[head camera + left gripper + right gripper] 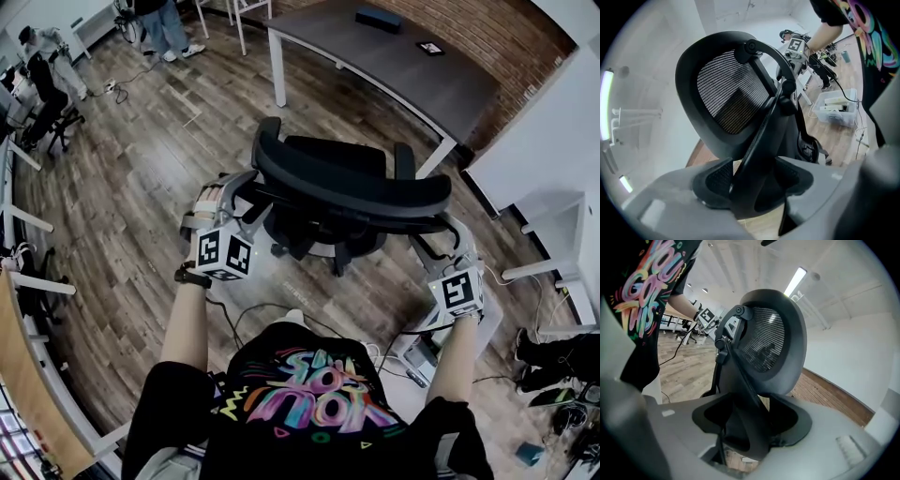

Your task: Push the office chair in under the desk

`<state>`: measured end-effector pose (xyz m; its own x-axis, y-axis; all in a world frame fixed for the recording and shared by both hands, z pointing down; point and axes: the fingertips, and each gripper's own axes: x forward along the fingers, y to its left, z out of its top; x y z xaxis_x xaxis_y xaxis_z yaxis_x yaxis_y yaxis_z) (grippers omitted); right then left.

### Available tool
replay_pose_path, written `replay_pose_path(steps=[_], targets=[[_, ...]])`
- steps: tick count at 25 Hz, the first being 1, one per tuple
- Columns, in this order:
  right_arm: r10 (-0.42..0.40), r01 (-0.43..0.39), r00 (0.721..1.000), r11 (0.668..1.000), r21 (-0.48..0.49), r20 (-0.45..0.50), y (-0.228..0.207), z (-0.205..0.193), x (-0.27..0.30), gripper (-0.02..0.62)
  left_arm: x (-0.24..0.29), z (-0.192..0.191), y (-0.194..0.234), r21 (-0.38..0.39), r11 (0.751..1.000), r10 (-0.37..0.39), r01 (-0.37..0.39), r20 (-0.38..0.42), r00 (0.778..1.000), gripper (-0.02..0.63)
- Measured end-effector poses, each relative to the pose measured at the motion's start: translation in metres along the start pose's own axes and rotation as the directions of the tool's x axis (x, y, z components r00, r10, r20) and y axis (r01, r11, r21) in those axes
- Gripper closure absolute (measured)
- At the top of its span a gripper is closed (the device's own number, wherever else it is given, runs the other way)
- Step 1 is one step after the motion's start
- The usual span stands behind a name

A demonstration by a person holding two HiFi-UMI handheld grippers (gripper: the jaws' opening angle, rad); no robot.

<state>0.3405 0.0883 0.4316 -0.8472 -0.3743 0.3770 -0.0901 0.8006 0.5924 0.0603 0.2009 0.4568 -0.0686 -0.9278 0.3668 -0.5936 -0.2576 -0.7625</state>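
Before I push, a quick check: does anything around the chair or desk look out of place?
Nothing looks damaged or spilled. The office chair stands upright, clear of the desk. Only loose cables trail on the floor behind it.

Black mesh-backed office chair (347, 183), upright, seat toward the dark-topped, white-legged desk (412, 70), not yet under it.
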Motion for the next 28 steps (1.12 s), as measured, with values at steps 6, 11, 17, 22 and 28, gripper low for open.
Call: replay_pose_path(steps=[6,11,17,22,28], targets=[[0.016,-0.015,1.0,1.0,0.019,-0.019,-0.013,-0.002,0.021,0.349,0.019,-0.007,0.013,0.026,0.998,-0.057,0.057,0.006,0.998,0.345],[0.025,-0.025,1.0,0.999,0.03,-0.014,-0.028,-0.003,0.04,0.347,0.03,-0.012,0.024,0.027,0.998,-0.055,0.055,0.014,0.998,0.351],[0.017,-0.017,1.0,0.999,0.028,0.003,-0.039,0.005,0.066,0.345,0.042,-0.025,0.041,-0.002,0.998,-0.063,0.064,0.024,0.998,0.35],[0.026,-0.026,1.0,0.999,0.034,-0.009,-0.046,0.011,0.095,0.347,0.058,-0.046,0.06,0.003,0.997,-0.078,0.078,0.016,0.997,0.35],[0.006,-0.005,1.0,0.999,0.051,-0.004,-0.053,0.012,0.127,0.345,0.082,-0.066,0.077,0.016,0.995,-0.103,0.103,0.019,0.994,0.35]])
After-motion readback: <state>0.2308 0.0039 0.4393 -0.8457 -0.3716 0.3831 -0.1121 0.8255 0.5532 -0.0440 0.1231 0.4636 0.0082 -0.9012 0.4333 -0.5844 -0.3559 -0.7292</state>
